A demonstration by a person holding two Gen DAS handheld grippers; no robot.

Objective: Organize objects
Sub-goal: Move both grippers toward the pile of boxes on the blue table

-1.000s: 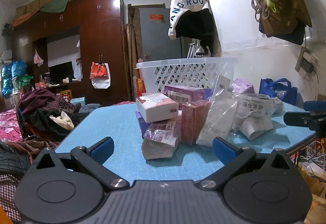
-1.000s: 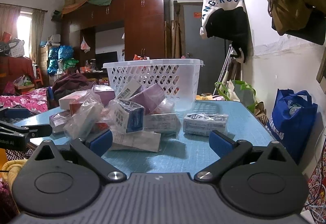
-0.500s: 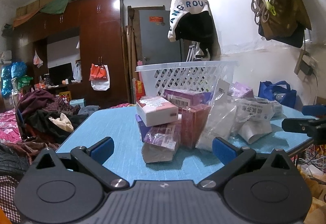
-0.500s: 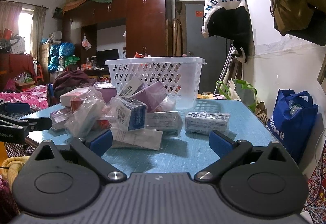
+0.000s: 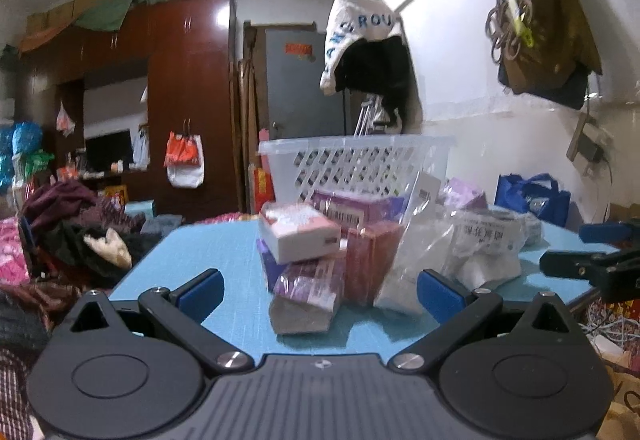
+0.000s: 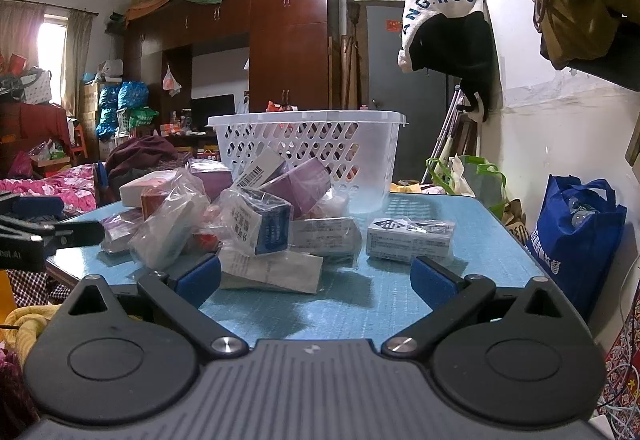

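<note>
A heap of small boxes and plastic-wrapped packs lies on a blue table point(image 5: 192, 252) point(image 6: 472, 248). On its left side a white box point(image 5: 298, 230) rests on a purple wrapped pack point(image 5: 310, 280), beside a red box point(image 5: 370, 260). A blue-and-white carton point(image 6: 260, 222) and a white box lying apart point(image 6: 410, 238) face the right wrist camera. Behind the heap stands a white slotted basket point(image 5: 356, 163) point(image 6: 308, 151). My left gripper point(image 5: 320, 292) is open, low at the table's near edge, with nothing between its fingers. My right gripper point(image 6: 316, 280) is open too, just short of the heap.
Each gripper shows in the other's view: the right one point(image 5: 592, 264), the left one point(image 6: 44, 236). A blue bag point(image 6: 576, 236) stands by the wall to the right. Piled clothes point(image 5: 80, 228) lie left of the table. A wardrobe point(image 6: 288, 47) stands behind.
Both cameras have drifted a little lower and nearer the table; the heap and basket sit slightly higher in view. Both grippers stay open, and nothing on the table has moved.
</note>
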